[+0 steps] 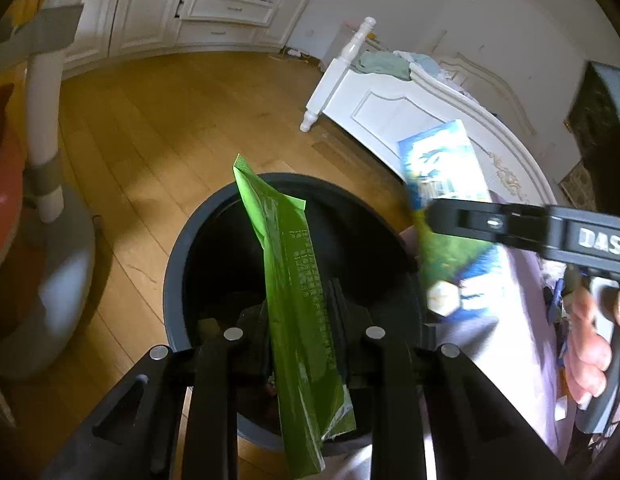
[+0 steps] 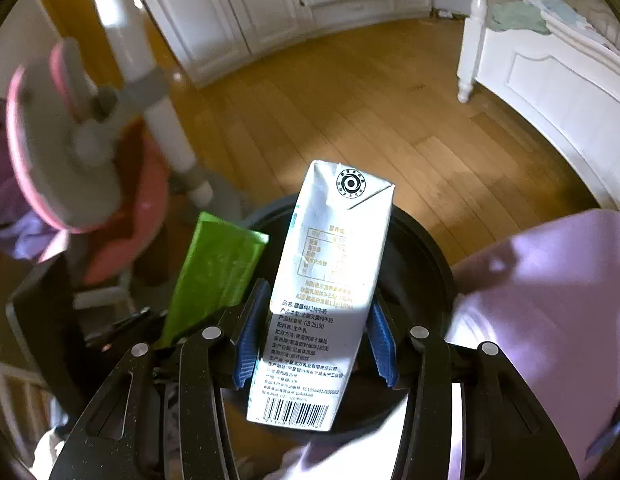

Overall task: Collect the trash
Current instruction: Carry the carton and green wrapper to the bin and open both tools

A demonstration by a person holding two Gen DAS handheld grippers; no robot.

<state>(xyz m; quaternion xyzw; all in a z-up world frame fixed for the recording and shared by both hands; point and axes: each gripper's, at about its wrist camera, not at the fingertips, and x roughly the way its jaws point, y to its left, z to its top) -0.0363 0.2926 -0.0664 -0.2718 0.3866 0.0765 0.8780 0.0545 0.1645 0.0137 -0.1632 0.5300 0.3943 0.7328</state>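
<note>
Trash was gripped, undropped: left gripper [image 1: 300,320] clamped green wrapper [image 1: 288,280], right gripper [image 2: 314,336] clamped milk carton [image 2: 330,280] over bin [image 1: 182,264].

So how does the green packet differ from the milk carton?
The green packet is a flat, soft plastic pouch; the milk carton is a rigid white box with printed text and a barcode. The left hand-held gripper holds the packet, the right hand-held gripper the carton. Both hang over the black bin.

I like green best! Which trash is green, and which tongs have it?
The green pouch, flat and thin, in the left tongs. The right tongs hold a white carton.
</note>
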